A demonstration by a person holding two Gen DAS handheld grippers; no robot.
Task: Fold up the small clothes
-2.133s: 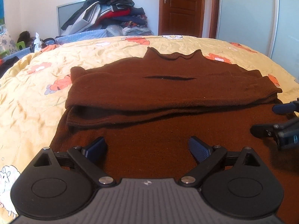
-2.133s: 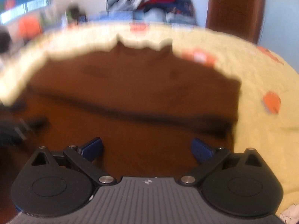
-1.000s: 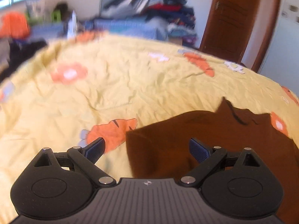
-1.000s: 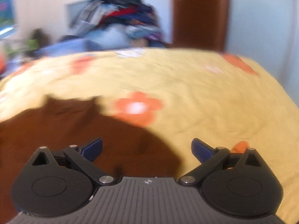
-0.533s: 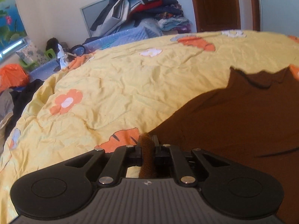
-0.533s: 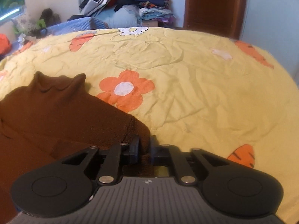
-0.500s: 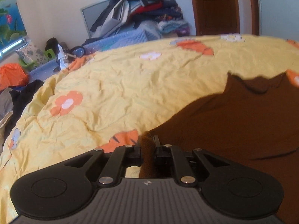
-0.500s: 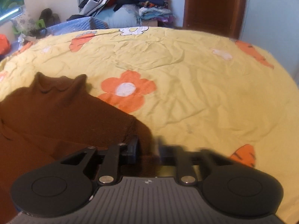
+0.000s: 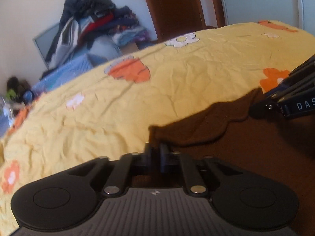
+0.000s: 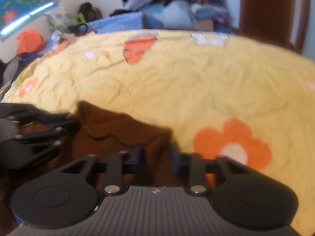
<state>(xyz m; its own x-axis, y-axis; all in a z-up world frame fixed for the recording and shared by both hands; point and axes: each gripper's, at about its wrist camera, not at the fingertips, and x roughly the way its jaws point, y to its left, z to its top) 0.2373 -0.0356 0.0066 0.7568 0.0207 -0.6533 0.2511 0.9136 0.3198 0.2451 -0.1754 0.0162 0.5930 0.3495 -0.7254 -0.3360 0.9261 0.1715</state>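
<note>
both views show the yellow floral bedspread [image 9: 177, 90] under the brown sweater [image 9: 246, 147]. only the right wrist view shows an orange bundle [image 10: 29, 41]. left gripper [image 9: 155, 153] and right gripper [image 10: 155, 155] each pinch sweater fabric, jaws having just closed.

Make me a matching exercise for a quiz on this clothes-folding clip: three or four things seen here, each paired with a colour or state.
Things:
1. sweater
2. bedspread
3. left gripper
4. door

Descriptions:
a. yellow with orange flowers
b. reddish-brown wood, beyond the bed
c. dark brown knit, lying on the bed
d. clamped on the brown fabric

Pairs: 1-c, 2-a, 3-d, 4-b
</note>
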